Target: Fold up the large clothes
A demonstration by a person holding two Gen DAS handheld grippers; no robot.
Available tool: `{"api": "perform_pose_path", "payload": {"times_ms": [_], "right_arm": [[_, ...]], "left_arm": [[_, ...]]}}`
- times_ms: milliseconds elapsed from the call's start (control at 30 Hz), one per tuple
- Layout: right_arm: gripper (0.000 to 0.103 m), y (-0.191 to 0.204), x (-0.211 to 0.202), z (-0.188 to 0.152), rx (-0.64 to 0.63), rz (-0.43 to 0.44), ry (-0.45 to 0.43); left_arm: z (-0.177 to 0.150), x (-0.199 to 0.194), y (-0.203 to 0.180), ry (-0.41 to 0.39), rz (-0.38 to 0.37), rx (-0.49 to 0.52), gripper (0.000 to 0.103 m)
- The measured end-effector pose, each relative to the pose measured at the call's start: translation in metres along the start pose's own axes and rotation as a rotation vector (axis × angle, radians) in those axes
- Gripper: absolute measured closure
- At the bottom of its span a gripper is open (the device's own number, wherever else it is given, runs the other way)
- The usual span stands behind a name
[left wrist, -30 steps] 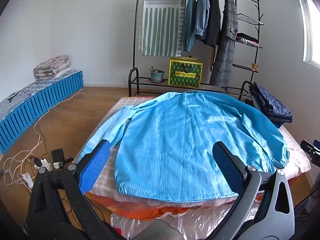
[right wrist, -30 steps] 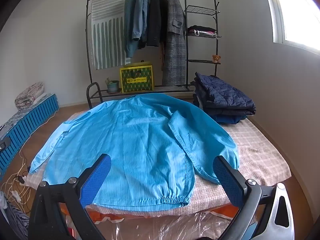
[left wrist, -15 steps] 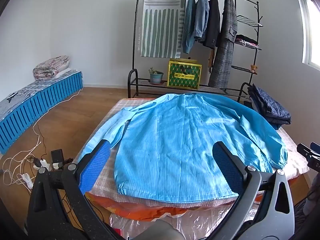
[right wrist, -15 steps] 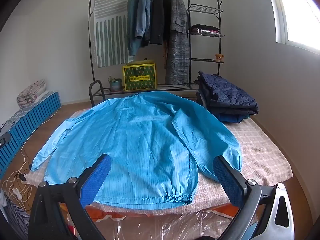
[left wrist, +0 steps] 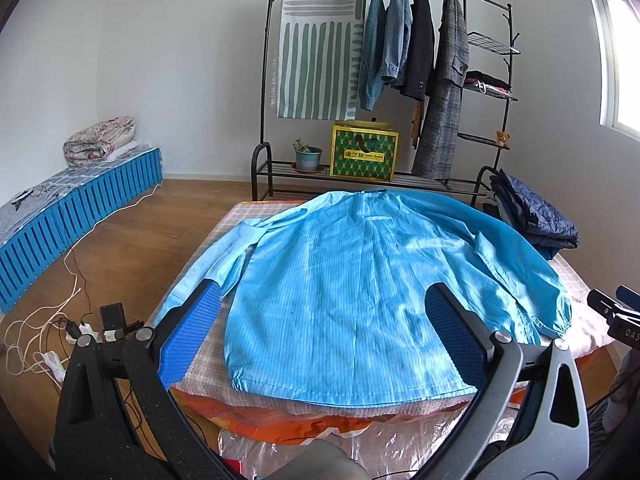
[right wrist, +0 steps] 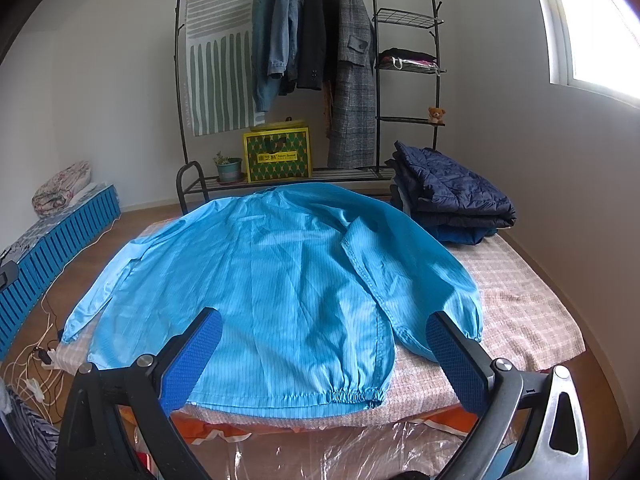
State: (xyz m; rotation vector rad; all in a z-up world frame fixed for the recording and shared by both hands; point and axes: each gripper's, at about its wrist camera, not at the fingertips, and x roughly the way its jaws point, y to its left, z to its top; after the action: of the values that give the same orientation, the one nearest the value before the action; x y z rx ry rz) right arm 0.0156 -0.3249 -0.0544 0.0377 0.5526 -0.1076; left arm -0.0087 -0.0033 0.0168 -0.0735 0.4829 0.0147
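The left hand-held gripper and right hand-held gripper both gape wide, holding nothing, above the near hem of the blue jacket spread flat ahead.

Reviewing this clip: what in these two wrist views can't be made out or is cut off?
- Blue jacket front: lies face down, both views.
- Its hem corners: hidden behind the open left gripper pads; likewise the right gripper.
- Folded navy stack: lower garments covered by the top jacket.
- Yellow box lettering: too small.
- Bed near edge: cut off by gripper frames.
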Motion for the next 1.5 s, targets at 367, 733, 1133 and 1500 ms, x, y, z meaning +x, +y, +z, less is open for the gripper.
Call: {"api": "perform_pose_path", "payload": {"times_ms": [367, 733, 1133, 1500], "right_arm": [[0.0, -0.0014, -0.0021, 0.0003, 0.003, 0.002, 0.0], [0.0, -0.0024, -0.0041, 0.0015, 0.008, -0.003, -0.004], [0.0, -0.0025, -0.005, 0.0007, 0.006, -0.005, -0.006], [0.0, -0.0035, -0.0049, 0.001, 0.007, -0.005, -0.006]], "left_arm": [[0.0014, -0.0004, -0.003, -0.002, 0.002, 0.002, 0.0], [0.0006, -0.0006, -0.003, -0.004, 0.002, 0.003, 0.0], [0.0003, -0.0016, -0.0046, -0.006, 0.002, 0.005, 0.0], [0.0008, -0.0025, -0.0049, -0.007, 0.002, 0.004, 0.0]]}}
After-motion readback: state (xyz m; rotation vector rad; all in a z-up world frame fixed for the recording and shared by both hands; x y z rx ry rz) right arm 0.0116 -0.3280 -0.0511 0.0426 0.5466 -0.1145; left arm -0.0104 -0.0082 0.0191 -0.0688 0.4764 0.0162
